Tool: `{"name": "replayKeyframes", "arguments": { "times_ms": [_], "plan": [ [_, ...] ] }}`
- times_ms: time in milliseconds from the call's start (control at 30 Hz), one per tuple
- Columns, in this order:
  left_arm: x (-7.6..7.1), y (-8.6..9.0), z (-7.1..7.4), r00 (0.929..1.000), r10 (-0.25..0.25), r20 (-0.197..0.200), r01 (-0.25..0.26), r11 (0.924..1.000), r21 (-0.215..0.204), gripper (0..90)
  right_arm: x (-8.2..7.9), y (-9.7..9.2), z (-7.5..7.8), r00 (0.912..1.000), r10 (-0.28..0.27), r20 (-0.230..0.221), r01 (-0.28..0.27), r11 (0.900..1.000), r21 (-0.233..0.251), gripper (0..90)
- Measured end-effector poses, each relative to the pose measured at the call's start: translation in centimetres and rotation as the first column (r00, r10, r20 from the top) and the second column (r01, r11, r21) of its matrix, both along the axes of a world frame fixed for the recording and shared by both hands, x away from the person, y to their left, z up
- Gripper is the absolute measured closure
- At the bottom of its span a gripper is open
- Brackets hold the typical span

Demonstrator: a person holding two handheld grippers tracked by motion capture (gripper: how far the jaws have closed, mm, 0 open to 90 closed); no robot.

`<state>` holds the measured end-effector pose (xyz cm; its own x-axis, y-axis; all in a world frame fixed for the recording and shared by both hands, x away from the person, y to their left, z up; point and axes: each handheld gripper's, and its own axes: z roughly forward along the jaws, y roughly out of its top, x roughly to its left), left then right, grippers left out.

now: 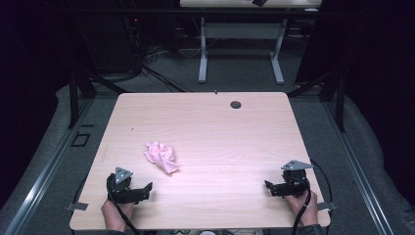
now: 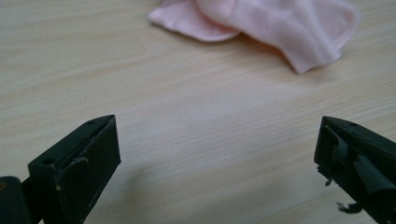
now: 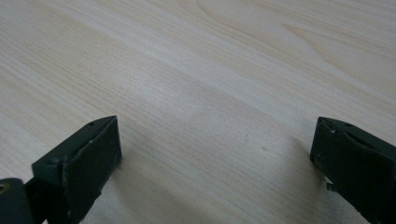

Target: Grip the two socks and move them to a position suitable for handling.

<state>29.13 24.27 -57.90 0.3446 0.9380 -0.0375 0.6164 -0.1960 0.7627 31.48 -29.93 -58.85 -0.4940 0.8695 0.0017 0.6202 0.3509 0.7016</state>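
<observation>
Ahead of the left hand-held gripper (image 2: 217, 154) lies a pink sock (image 2: 275, 28) of soft ribbed knit cloth. The bench (image 1: 220, 132) is pale wood-grain, smooth and matt. The gripper's black jaws look matt plastic, scuffed at the edges.

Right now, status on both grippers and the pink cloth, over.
Left gripper open, empty, near table's front edge. Right gripper open, empty. Pink cloth crumpled, untouched, ahead of left gripper. Nothing between them.

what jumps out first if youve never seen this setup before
A crumpled pink cloth lies alone on the pale wooden table, left of centre. At the near edge, the left tongs sit just short of it with jaws wide open, and the right tongs, also open, rest far off to the right.
</observation>
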Motion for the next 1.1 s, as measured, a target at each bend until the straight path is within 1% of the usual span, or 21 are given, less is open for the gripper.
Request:
{"name": "replayKeyframes", "arguments": {
  "times_ms": [33, 67, 200, 267, 300, 333, 433, 467, 533, 567, 600, 667, 700, 733, 800, 833, 867, 900, 967, 1000, 1100],
  "plan": [
    [0.1, -0.3, 0.6, 0.9999, -0.008, 0.012, 0.008, 1.0, -0.003, 0.2, 0.0, 0.0, 0.0, 1.0, 0.0, 0.0, 0.0, 1.0, -0.001, 1.4],
    [0.1, -0.4, 0.9, 0.9998, -0.013, 0.013, 0.013, 0.9999, -0.004, 0.2, 0.0, 0.0, 0.0, 1.0, 0.001, 0.0, -0.001, 1.0, -0.001, 1.4],
    [0.8, -1.6, 2.4, 0.9975, -0.058, 0.042, 0.058, 0.9983, -0.01, 0.2, 0.0, 0.0, 0.0, 1.0, -0.002, 0.003, 0.002, 1.0, 0.003, 1.7],
    [1.6, -2.3, 3.2, 0.9947, -0.093, 0.043, 0.093, 0.9957, 0.004, 0.2, 0.0, 0.0, 0.0, 1.0, -0.002, 0.004, 0.002, 1.0, 0.002, 1.9],
    [1.9, -2.6, 3.4, 0.9933, -0.106, 0.045, 0.106, 0.9944, 0.0, 0.3, 0.0, 0.0, 0.0, 1.0, -0.002, 0.003, 0.002, 1.0, 0.001, 2.1],
    [2.2, -2.8, 3.6, 0.9922, -0.118, 0.039, 0.118, 0.9929, 0.009, 0.3, 0.0, -0.1, 0.0, 1.0, -0.003, 0.005, 0.002, 1.0, 0.004, 2.4],
    [3.3, -3.6, 4.2, 0.9883, -0.149, 0.032, 0.149, 0.9889, 0.003, 0.5, 0.0, -0.1, 0.0, 0.9999, -0.01, 0.005, 0.01, 0.9999, 0.008, 3.3],
    [3.8, -4.0, 4.5, 0.9862, -0.162, 0.035, 0.162, 0.9868, 0.014, 1.1, 0.0, -0.1, 0.0, 0.9999, -0.014, 0.007, 0.014, 0.9999, 0.007, 3.5],
    [4.8, -4.7, 4.7, 0.9853, -0.168, 0.028, 0.167, 0.9851, 0.041, 5.2, 0.0, -0.1, 0.0, 0.9998, -0.017, 0.009, 0.017, 0.9998, 0.007, 3.6],
    [5.2, -4.9, 4.7, 0.9844, -0.174, 0.026, 0.173, 0.9839, 0.045, 9.8, 0.0, -0.1, 0.0, 0.9998, -0.016, 0.009, 0.016, 0.9999, 0.007, 3.6],
    [5.6, -5.1, 4.8, 0.9836, -0.178, 0.028, 0.177, 0.9833, 0.044, 12.4, 0.0, -0.1, 0.0, 0.9998, -0.015, 0.01, 0.015, 0.9998, 0.01, 3.7],
    [6.4, -5.3, 4.8, 0.9814, -0.188, 0.041, 0.185, 0.9808, 0.062, 16.1, 0.0, -0.1, 0.0, 0.9997, -0.02, 0.012, 0.02, 0.9998, 0.005, 3.9],
    [7.0, -5.2, 4.8, 0.9802, -0.195, 0.035, 0.193, 0.9796, 0.055, 19.2, 0.0, 0.0, 0.0, 0.9997, -0.02, 0.012, 0.02, 0.9997, 0.011, 4.0],
    [7.6, -5.2, 4.6, 0.9811, -0.192, 0.021, 0.191, 0.9806, 0.043, 23.1, 0.0, -0.1, 0.0, 0.9997, -0.02, 0.013, 0.02, 0.9998, 0.01, 4.0],
    [8.0, -5.3, 4.4, 0.9801, -0.198, 0.013, 0.197, 0.9791, 0.05, 27.8, 0.0, -0.1, 0.0, 0.9997, -0.021, 0.014, 0.021, 0.9997, 0.01, 4.2],
    [8.2, -5.5, 4.3, 0.98, -0.199, -0.001, 0.199, 0.9788, 0.05, 30.4, 0.0, -0.1, 0.0, 0.9997, -0.021, 0.014, 0.021, 0.9997, 0.01, 4.2],
    [8.5, -5.7, 4.0, 0.9798, -0.199, -0.016, 0.2, 0.9774, 0.069, 31.6, 0.0, -0.1, 0.0, 0.9997, -0.021, 0.014, 0.021, 0.9997, 0.01, 4.3],
    [8.6, -5.8, 3.8, 0.9786, -0.204, -0.029, 0.205, 0.9762, 0.07, 34.7, 0.0, -0.1, 0.0, 0.9997, -0.022, 0.014, 0.022, 0.9997, 0.01, 4.3],
    [8.8, -5.9, 3.5, 0.9795, -0.196, -0.045, 0.199, 0.9764, 0.083, 39.9, 0.0, -0.1, 0.0, 0.9996, -0.022, 0.015, 0.022, 0.9997, 0.011, 4.4],
    [8.9, -5.9, 3.4, 0.9787, -0.198, -0.055, 0.202, 0.9761, 0.08, 41.7, 0.0, -0.1, 0.0, 0.9996, -0.023, 0.014, 0.022, 0.9997, 0.01, 4.4],
    [9.0, -5.9, 2.9, 0.9767, -0.199, -0.079, 0.207, 0.9739, 0.094, 50.8, 0.0, -0.1, 0.0, 0.9996, -0.023, 0.015, 0.023, 0.9997, 0.011, 4.4]
  ]
}}
